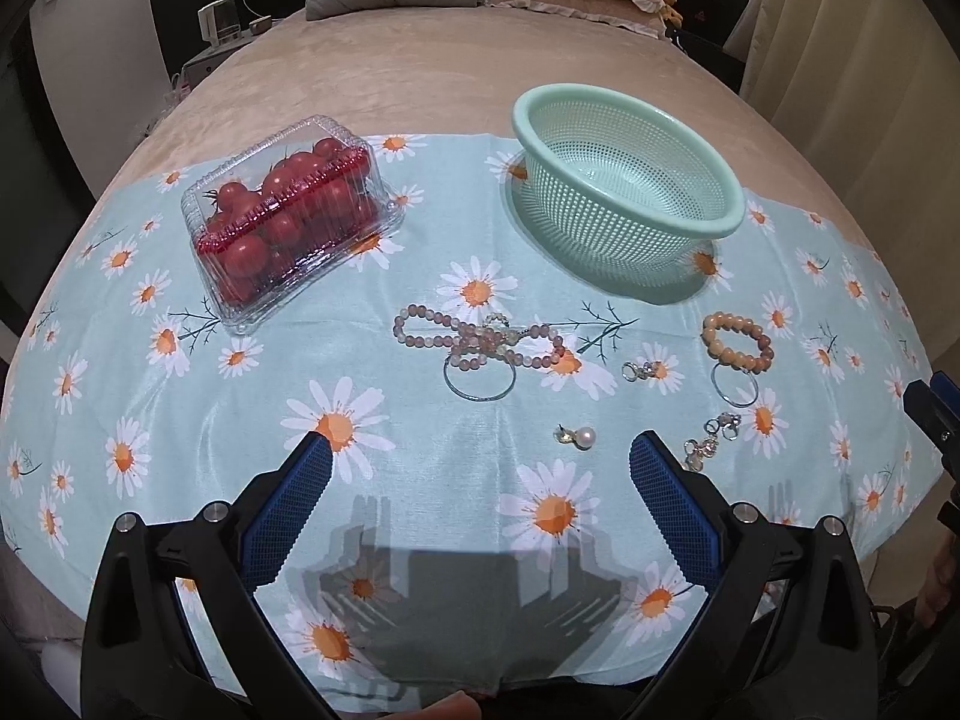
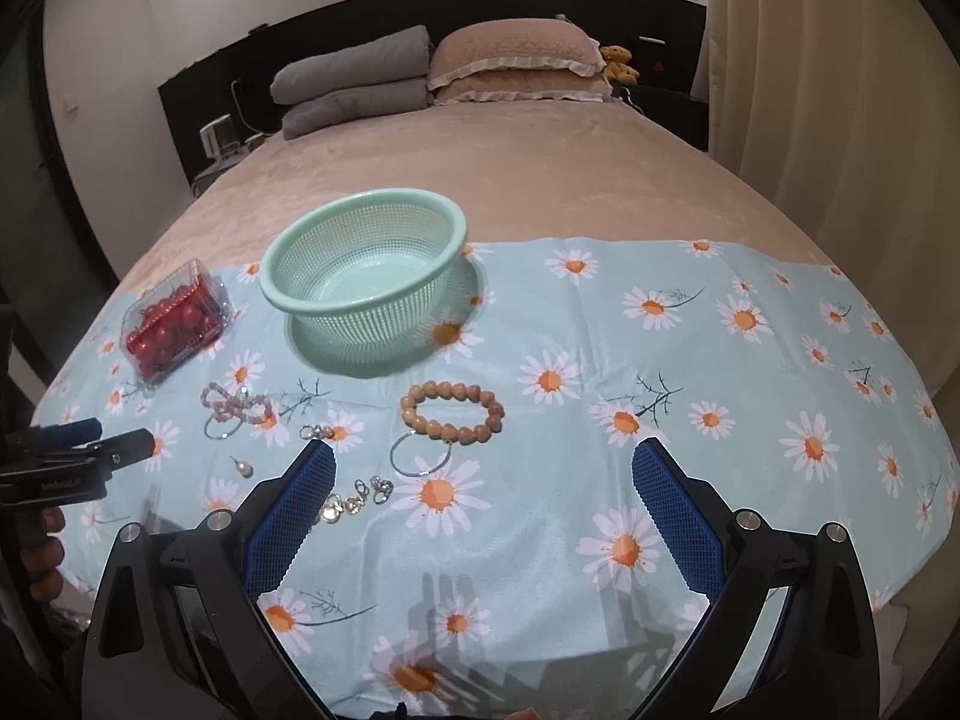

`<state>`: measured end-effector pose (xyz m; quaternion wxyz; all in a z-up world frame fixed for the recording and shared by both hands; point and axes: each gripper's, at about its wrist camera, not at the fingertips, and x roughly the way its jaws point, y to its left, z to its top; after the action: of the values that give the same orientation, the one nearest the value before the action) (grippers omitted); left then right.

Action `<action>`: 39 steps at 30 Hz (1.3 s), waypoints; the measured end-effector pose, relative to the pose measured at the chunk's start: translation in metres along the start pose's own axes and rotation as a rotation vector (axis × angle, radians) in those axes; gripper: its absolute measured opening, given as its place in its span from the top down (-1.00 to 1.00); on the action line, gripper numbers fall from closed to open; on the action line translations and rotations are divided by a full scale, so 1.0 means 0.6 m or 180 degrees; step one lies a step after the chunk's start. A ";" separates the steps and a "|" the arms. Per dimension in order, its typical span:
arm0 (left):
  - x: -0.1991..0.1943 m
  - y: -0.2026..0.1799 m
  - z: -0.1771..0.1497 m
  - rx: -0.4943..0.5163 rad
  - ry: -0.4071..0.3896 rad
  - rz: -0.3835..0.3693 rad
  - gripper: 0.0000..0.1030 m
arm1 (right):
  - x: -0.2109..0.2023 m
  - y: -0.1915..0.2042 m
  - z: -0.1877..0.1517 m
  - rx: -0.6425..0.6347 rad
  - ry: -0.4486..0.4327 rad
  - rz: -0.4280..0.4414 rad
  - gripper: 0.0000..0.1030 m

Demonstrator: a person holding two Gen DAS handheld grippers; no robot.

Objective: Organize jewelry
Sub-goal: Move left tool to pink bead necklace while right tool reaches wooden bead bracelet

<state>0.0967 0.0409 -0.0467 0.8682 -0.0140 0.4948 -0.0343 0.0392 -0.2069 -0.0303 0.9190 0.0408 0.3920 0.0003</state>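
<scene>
Jewelry lies on a daisy-print cloth (image 1: pixel 420 450) on a bed. A pink bead bracelet (image 1: pixel 480 339) lies tangled over a silver ring bangle (image 1: pixel 480 384). An orange bead bracelet (image 1: pixel 738 341) (image 2: pixel 453 413) rests beside a second silver bangle (image 1: pixel 737 387) (image 2: pixel 420 456). A pearl earring (image 1: pixel 579 437) (image 2: pixel 243 468), a small silver earring (image 1: pixel 639 370) and a crystal earring (image 1: pixel 711 438) (image 2: pixel 354 498) lie nearer. A mint green basket (image 1: pixel 627 180) (image 2: pixel 366 282) stands empty behind them. My left gripper (image 1: pixel 480 456) is open above the cloth, short of the pearl. My right gripper (image 2: pixel 483 462) is open, near the second bangle.
A clear plastic box of cherry tomatoes (image 1: pixel 288 210) (image 2: pixel 174 318) sits at the back left of the cloth. Pillows (image 2: pixel 438 72) are stacked at the headboard. A curtain (image 2: pixel 840 90) hangs on the right. The left gripper shows in the right wrist view (image 2: pixel 90 450).
</scene>
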 end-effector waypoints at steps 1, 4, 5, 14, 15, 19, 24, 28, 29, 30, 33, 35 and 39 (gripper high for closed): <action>0.007 0.001 0.004 0.0019 0.0003 0.0038 -0.89 | 0.009 0.002 0.003 -0.0012 0.0022 0.0000 -0.85; 0.036 0.004 0.015 0.0062 0.0082 0.0101 -0.89 | 0.037 0.008 0.012 -0.0063 0.0104 -0.0008 -0.85; 0.048 0.005 0.019 0.0058 0.0132 0.0071 -0.89 | 0.048 0.010 0.015 -0.0078 0.0132 -0.0009 -0.85; 0.138 0.018 0.050 -0.0027 0.0450 -0.0042 -0.89 | 0.159 0.014 0.027 -0.0073 0.0486 -0.0080 -0.85; 0.146 0.018 0.055 -0.0016 0.0461 -0.0024 -0.89 | 0.171 0.012 0.027 -0.0060 0.0524 -0.0048 -0.85; 0.175 0.024 0.074 -0.0031 0.0486 0.0039 -0.89 | 0.214 0.009 0.031 -0.0030 0.0650 -0.0025 -0.85; 0.217 0.035 0.091 -0.0062 0.0559 0.0208 -0.89 | 0.270 0.009 0.040 -0.0010 0.0788 -0.0033 -0.85; 0.237 0.028 0.090 0.0107 0.0485 0.0292 -0.92 | 0.324 0.008 0.026 -0.0022 0.0983 -0.0098 -0.87; 0.239 0.028 0.088 0.0101 0.0471 0.0285 -0.92 | 0.326 0.008 0.021 -0.0036 0.0919 -0.0111 -0.88; 0.242 0.030 0.087 0.0087 0.0465 0.0271 -0.92 | 0.322 0.011 0.018 -0.0077 0.0822 -0.0131 -0.88; 0.243 0.031 0.084 0.0101 0.0389 0.0265 -0.92 | 0.318 0.012 0.006 -0.0101 0.0671 -0.0120 -0.88; 0.244 0.031 0.075 0.0079 0.0256 0.0274 -0.92 | 0.313 0.013 -0.005 -0.0104 0.0524 -0.0102 -0.88; 0.237 0.030 0.056 0.0073 0.0137 0.0237 -0.92 | 0.306 0.013 -0.019 -0.0089 0.0362 -0.0087 -0.88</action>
<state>0.1985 0.0481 -0.1525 0.8582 0.0152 0.5131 -0.0080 0.1584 -0.1925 -0.1701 0.8957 0.0225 0.4441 -0.0045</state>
